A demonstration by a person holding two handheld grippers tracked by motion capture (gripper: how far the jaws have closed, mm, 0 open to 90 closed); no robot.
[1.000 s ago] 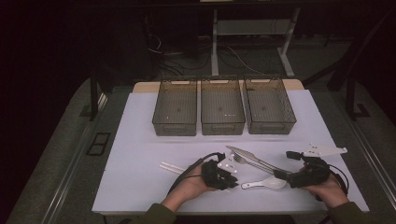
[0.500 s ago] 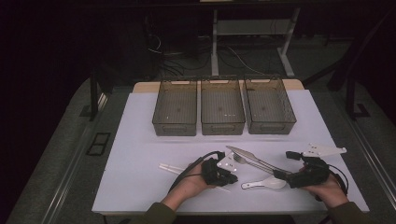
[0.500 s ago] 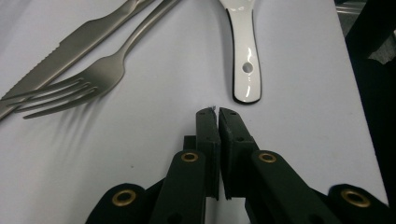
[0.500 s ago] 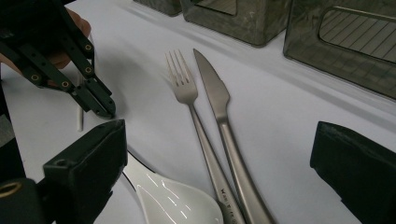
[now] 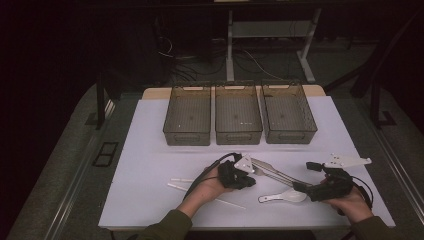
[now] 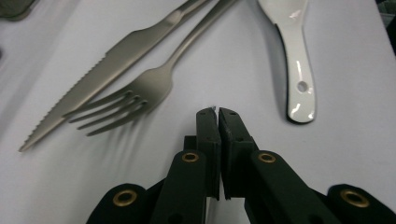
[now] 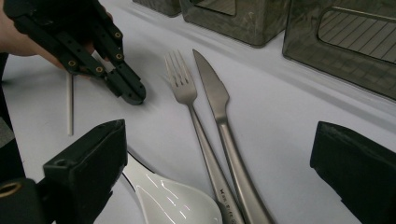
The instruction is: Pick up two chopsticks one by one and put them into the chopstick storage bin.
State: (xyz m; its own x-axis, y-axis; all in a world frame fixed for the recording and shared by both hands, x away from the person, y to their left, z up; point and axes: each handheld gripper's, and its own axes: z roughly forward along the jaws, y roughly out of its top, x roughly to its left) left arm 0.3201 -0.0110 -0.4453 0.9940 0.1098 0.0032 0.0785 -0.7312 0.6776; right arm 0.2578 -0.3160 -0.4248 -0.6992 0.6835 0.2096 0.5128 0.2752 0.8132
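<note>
The left gripper (image 6: 218, 112), jaws pressed together and empty, is held just short of the steel fork (image 6: 140, 91) and serrated steel knife (image 6: 98, 70). The right gripper (image 7: 219, 172), jaws spread wide, is set over the glossy white ceramic spoon (image 7: 173, 200). A slip on the smooth white tabletop (image 5: 145, 150) could be caused by a shallow pinch. Three smoky plastic bins (image 5: 239, 114) lie beyond, in a dark room.

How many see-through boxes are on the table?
3, side by side in a row at the table's far end: the left box, the middle box and the right box.
</note>
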